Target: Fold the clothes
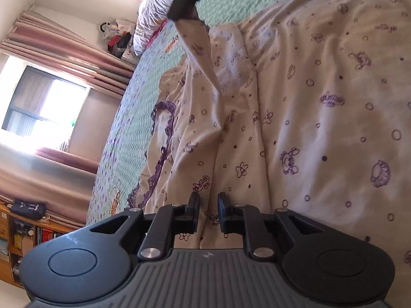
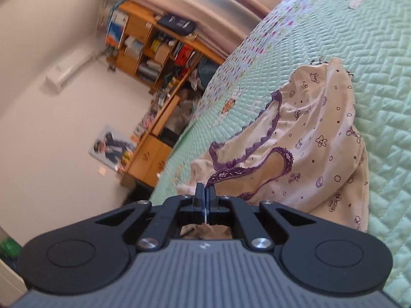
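Right gripper (image 2: pixel 205 192): jaws pinched shut on the cream garment (image 1: pixel 295 118); the pinched cloth is mostly hidden behind them. Left gripper (image 1: pixel 208 202): jaws narrowly apart, hovering over a fold, holding nothing. Garment with purple lace trim (image 2: pixel 272 164) spread on green quilted bed (image 2: pixel 372 51). Bookshelf (image 2: pixel 154 51) and curtained window (image 1: pixel 46 102) lie beyond the bed's edge, blurred.

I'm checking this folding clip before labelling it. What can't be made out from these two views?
- Left wrist view: the right gripper is blurred and cut off by the top edge; its jaws can't be read there.
- Left wrist view: the left gripper body hides the garment beneath it.
- Right wrist view: the right gripper hides the pinched garment edge.
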A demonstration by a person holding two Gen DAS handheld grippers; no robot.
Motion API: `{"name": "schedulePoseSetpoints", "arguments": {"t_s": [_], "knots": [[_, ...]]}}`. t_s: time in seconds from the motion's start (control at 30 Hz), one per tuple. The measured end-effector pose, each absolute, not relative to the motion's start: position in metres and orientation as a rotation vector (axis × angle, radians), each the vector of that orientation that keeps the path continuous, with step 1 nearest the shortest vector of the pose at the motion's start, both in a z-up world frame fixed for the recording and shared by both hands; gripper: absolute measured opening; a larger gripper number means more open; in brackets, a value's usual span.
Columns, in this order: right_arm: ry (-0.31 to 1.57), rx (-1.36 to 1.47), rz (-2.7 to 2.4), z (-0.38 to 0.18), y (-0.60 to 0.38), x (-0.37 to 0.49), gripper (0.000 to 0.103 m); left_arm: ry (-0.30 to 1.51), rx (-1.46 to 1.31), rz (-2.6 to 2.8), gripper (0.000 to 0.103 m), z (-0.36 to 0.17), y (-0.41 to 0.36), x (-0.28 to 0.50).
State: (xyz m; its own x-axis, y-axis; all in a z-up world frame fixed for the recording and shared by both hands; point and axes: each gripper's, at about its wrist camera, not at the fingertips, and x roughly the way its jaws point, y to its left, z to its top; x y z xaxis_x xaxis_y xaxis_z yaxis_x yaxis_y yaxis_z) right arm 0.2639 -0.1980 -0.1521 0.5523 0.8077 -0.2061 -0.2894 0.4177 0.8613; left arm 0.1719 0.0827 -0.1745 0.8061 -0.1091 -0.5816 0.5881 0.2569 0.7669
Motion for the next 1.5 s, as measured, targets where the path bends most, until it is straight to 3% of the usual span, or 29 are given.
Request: {"name": "schedulePoseSetpoints", "arguments": {"t_s": [0.23,0.37,0.53,0.67,0.77,0.9,1.13,1.2,1.23,1.27,1.37,1.5], "knots": [[0.659,1.064,0.746,-0.158,-0.214,0.262,0.001,0.517,1.233,-0.535,0.018,-0.171,0.085,0.184],[0.661,1.042,0.721,-0.157,-0.214,0.263,0.001,0.558,1.197,-0.583,0.007,-0.163,0.089,0.184],[0.748,0.892,0.644,-0.165,-0.221,0.257,0.002,0.611,1.089,-0.706,0.006,-0.145,0.102,0.177],[0.717,0.497,0.514,-0.145,-0.208,0.244,0.006,0.594,0.993,-0.727,0.011,-0.130,0.105,0.174],[0.620,0.387,0.509,-0.119,-0.198,0.239,0.007,0.553,0.862,-0.727,0.020,-0.116,0.102,0.175],[0.622,0.267,0.613,-0.105,-0.168,0.263,0.012,0.556,0.678,-0.698,0.033,-0.113,0.083,0.196],[0.869,0.477,0.789,-0.158,-0.139,0.329,0.012,0.742,0.437,-0.750,0.030,-0.153,0.068,0.230],[0.847,0.451,0.673,-0.160,-0.144,0.331,0.011,0.773,0.364,-0.749,0.029,-0.157,0.075,0.235],[0.835,0.438,0.615,-0.161,-0.146,0.333,0.002,0.786,0.339,-0.747,0.029,-0.158,0.077,0.237],[0.823,0.424,0.557,-0.163,-0.148,0.334,0.000,0.787,0.349,-0.747,0.030,-0.158,0.075,0.237],[0.766,0.368,0.426,-0.160,-0.152,0.332,0.007,0.779,0.397,-0.744,0.030,-0.158,0.069,0.233],[0.720,0.322,0.622,-0.143,-0.127,0.311,0.007,0.770,0.390,-0.735,0.030,-0.156,0.069,0.231]]}}
